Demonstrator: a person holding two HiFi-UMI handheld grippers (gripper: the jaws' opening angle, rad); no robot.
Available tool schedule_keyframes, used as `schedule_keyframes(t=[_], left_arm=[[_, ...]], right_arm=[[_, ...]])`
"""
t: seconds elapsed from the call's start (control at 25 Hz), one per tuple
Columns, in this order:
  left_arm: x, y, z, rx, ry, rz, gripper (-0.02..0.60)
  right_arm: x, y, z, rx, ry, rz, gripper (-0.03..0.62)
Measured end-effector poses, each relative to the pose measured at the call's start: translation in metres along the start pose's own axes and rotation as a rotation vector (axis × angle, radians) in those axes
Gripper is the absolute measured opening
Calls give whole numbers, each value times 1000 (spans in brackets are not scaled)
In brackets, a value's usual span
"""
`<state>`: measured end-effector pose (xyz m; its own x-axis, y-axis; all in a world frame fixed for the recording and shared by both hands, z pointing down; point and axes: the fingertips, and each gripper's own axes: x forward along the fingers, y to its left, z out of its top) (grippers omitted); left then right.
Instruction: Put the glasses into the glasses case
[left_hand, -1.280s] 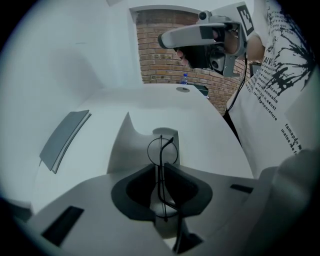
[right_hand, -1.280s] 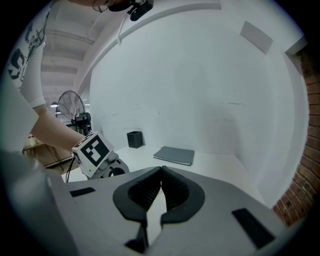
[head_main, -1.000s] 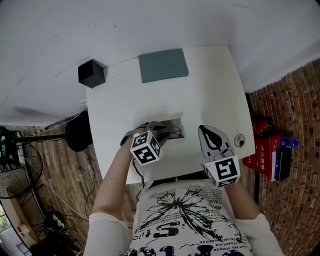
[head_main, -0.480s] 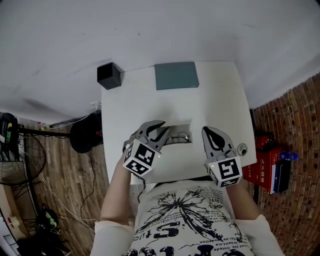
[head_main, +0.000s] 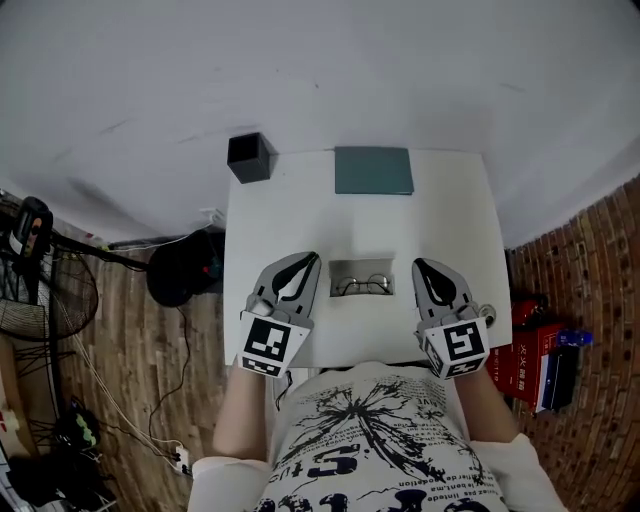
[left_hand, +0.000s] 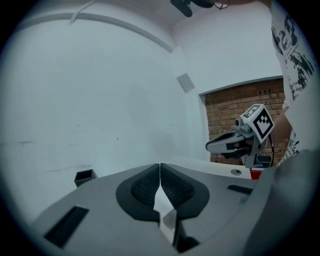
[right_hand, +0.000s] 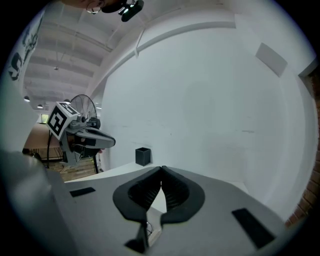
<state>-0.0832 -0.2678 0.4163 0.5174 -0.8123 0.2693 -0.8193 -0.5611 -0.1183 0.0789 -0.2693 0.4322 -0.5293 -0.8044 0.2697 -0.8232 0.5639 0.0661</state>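
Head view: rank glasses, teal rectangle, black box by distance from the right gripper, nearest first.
1. glasses, in the open case, just left of the right gripper.
2. teal rectangle, far edge, middle.
3. black box, far-left corner.

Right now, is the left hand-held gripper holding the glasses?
No, the glasses lie in the grey tray beside the left hand-held gripper, whose jaws are shut on nothing.

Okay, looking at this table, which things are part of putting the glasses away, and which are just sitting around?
Part of the job:
- glasses, lying inside the case
- open glasses case, near the table's front edge

Just lying about:
- black box, far left corner of the table
- flat teal slab, far edge of the table
- red box, on the floor
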Motion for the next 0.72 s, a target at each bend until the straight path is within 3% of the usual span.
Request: schedule_keyframes(t=[0.12, 0.4, 0.52, 0.72], left_arm=[[-20, 4, 12, -24, -70, 41, 15], [-51, 3, 21, -54, -124, 93, 14], [-54, 0, 20, -21, -93, 95, 14], [-53, -5, 27, -8, -142, 96, 14]], right_arm=[[-5, 4, 7, -12, -17, 9, 15], [-21, 10, 20, -17, -70, 5, 14], [-24, 12, 22, -15, -84, 4, 14], [-27, 16, 23, -26, -91, 11, 14]])
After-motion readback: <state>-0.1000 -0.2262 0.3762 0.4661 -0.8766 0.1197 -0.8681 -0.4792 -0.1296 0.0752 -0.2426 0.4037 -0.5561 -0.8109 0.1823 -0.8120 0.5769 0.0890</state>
